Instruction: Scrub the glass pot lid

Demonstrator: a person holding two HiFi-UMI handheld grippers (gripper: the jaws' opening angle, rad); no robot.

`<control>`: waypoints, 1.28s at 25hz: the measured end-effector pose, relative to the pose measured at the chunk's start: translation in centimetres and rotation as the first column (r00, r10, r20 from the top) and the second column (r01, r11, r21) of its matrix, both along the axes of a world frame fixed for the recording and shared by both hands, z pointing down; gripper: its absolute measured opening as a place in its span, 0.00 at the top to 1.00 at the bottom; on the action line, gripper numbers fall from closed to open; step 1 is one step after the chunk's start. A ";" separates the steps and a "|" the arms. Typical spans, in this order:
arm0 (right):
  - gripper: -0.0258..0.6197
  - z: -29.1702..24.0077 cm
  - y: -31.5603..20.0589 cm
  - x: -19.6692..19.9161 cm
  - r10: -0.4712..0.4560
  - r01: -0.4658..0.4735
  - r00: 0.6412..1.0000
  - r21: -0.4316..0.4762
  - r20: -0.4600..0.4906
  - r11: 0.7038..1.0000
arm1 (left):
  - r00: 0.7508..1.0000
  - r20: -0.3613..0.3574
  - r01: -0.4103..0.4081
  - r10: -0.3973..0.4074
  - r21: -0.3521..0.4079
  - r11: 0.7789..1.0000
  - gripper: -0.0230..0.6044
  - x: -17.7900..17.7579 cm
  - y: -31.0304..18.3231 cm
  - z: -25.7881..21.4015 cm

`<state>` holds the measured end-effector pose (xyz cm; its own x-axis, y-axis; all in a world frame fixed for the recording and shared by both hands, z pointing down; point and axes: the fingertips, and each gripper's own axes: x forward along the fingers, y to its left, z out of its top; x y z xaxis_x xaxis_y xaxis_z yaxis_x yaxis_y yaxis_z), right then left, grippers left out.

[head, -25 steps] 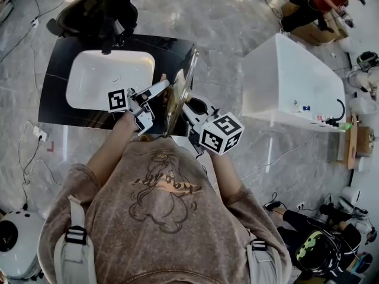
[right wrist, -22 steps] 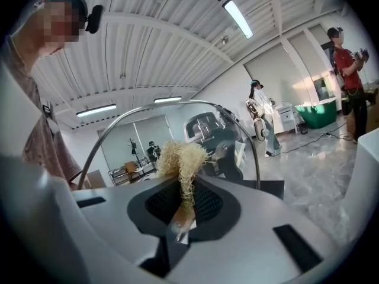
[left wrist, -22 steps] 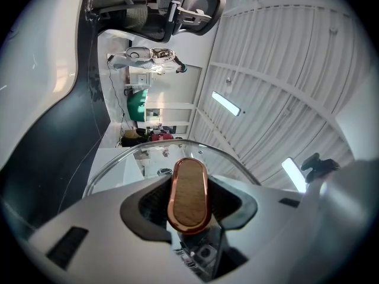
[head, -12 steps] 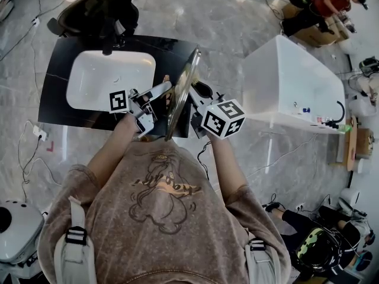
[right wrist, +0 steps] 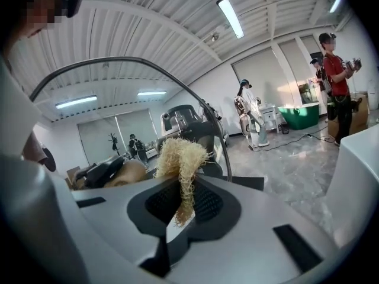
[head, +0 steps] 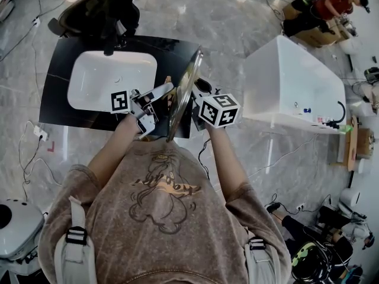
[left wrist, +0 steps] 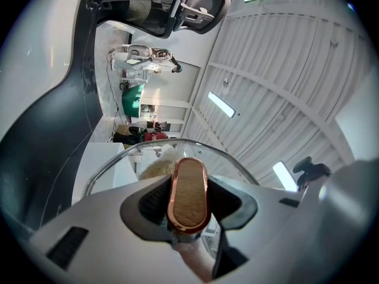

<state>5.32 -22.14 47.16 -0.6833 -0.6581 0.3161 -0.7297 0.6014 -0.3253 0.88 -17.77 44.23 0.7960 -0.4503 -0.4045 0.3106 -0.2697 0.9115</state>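
Centrally, the glass pot lid (head: 185,93) stands on edge between the two pairs of jaws, its metal rim running from near to far. The left gripper (head: 163,92) has its jaws clenched on the lid's knob (left wrist: 188,191), a wooden oval with a copper rim seated squarely between them. The glass curves up just beyond the jaw tips. The right gripper (head: 198,96) has its jaws clenched on a scrubber (right wrist: 179,158) of pale straw-coloured fibres. The tuft sticks out past the jaw tips at the lid's opposite face; contact with the glass cannot be made out. Beneath both pairs of jaws lies a black tabletop (head: 59,99), with its white sink (head: 106,78) left of the left jaws.
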 end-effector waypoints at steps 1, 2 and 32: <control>0.90 0.5 -0.1 0.1 0.003 -0.003 1.000 -0.005 -0.003 1.000 | 1.000 0.000 0.001 -0.001 -0.001 1.000 0.67 0.0 0.0 0.0; 0.90 1.0 -0.2 0.2 0.008 -0.008 1.000 -0.011 -0.007 1.000 | 1.000 0.000 0.002 -0.002 -0.001 1.000 0.67 0.0 0.0 0.0; 0.90 8.3 11.5 -2.7 -0.226 0.227 0.974 -0.233 0.032 0.946 | 0.995 0.027 0.096 -0.095 -0.035 0.995 0.67 -1.7 -1.0 0.9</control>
<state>2.57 -10.62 55.45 -0.8077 -0.3939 0.4387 -0.5812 0.6573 -0.4798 -0.80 -18.73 45.16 0.7580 -0.5391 -0.3671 0.2621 -0.2636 0.9283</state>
